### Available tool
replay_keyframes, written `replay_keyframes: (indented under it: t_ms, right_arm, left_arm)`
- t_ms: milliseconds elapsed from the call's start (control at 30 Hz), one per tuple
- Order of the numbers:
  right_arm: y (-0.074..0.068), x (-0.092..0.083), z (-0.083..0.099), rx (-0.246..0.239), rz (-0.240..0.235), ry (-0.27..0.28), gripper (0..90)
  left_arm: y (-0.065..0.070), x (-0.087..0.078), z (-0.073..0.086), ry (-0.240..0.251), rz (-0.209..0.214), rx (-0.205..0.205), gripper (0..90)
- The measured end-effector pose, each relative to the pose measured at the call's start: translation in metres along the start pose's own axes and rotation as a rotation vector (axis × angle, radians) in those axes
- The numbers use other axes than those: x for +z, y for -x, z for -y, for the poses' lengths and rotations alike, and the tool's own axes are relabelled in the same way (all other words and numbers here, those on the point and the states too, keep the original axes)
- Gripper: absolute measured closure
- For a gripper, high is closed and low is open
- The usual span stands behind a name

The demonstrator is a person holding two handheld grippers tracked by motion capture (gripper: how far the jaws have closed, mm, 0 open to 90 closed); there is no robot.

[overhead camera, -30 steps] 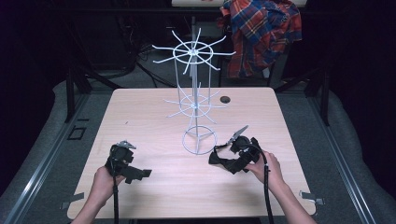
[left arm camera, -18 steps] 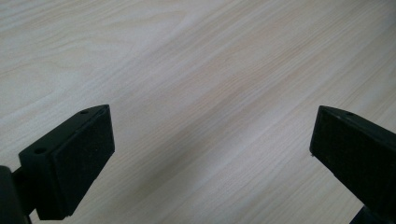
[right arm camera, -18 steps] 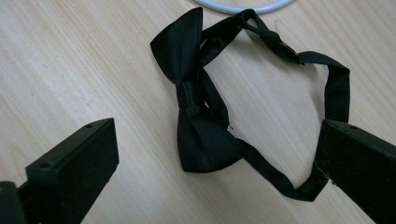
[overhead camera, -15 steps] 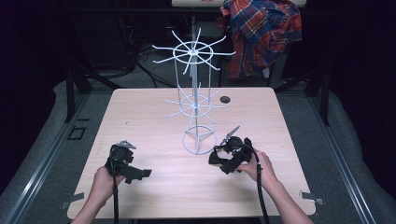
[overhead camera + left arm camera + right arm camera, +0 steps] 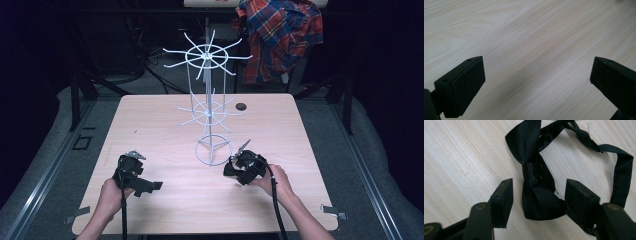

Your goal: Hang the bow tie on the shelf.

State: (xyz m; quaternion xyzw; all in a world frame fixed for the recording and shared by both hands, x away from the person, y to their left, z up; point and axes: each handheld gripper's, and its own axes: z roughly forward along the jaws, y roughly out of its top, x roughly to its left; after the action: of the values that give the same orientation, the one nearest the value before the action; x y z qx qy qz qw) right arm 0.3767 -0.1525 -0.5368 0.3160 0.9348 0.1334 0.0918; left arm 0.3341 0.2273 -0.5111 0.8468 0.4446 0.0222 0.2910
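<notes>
A black satin bow tie lies flat on the pale wooden table, its strap looping off to the right in the right gripper view. My right gripper is open, and one wing of the bow lies between its jaws. The pads stand clear of the cloth on both sides. From above, my right gripper is low on the table beside the rack's base ring. My left gripper is open over bare wood, at the front left.
A white wire display rack with spoke-like hooks stands mid-table, its base ring just left of my right gripper. A small dark round spot sits near the far edge. A plaid shirt hangs behind the table.
My right gripper has slid left, closer to the rack's base ring. The left gripper has stayed put.
</notes>
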Motion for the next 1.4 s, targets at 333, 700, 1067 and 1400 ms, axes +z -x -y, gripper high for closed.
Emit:
replay_keyframes:
  t_ms: [333,700,1067,1400]
  right_arm:
    - [-0.006,0.008,-0.005,-0.025,0.026,-0.036,65.7]
    - [-0.003,0.001,-0.002,-0.003,0.023,-0.011,74.3]
    - [0.013,-0.023,0.003,0.066,0.002,0.085,74.5]
    - [0.026,-0.043,0.011,0.125,-0.012,0.182,74.5]
  left_arm:
    - [-0.001,-0.001,0.001,-0.001,0.001,0.000,0.1]
    - [-0.001,-0.001,0.001,-0.005,0.001,0.005,0.1]
    - [-0.001,-0.002,0.000,-0.005,0.000,0.007,0.1]
    - [-0.001,-0.002,0.001,-0.005,0.000,0.007,0.1]
